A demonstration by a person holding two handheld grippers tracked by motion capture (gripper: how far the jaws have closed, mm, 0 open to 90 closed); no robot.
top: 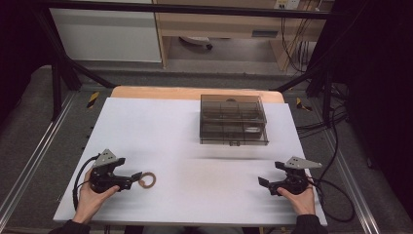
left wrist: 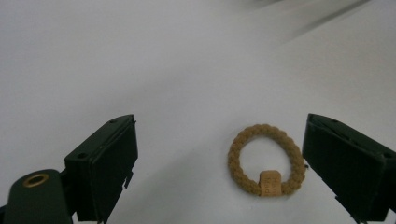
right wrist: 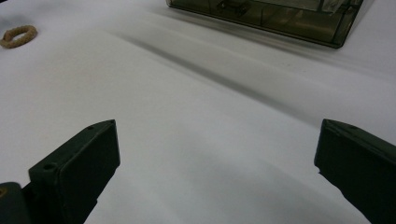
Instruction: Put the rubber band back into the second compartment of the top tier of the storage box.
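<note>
Looks like a lab; black frame rig (top: pixel 58 73) around white table (top: pixel 160 131); loose cables (top: pixel 292 44) far right; grey carpet (top: pixel 29 126).

Smoked box (top: pixel 233 120) contents — too murky to tell.

White rectangular bench top (top: pixel 160 131) mid-frame, light wood edge (top: pixel 156 92) along its far side. Grey carpet floor (top: pixel 29 122) around it. Black metal frame bars (top: pixel 63 63) upper left and top. White cabinet (top: pixel 104 34) upper left, wooden desk (top: pixel 219 24) top centre, black cables (top: pixel 336 126) at right. Dim surroundings.
</note>
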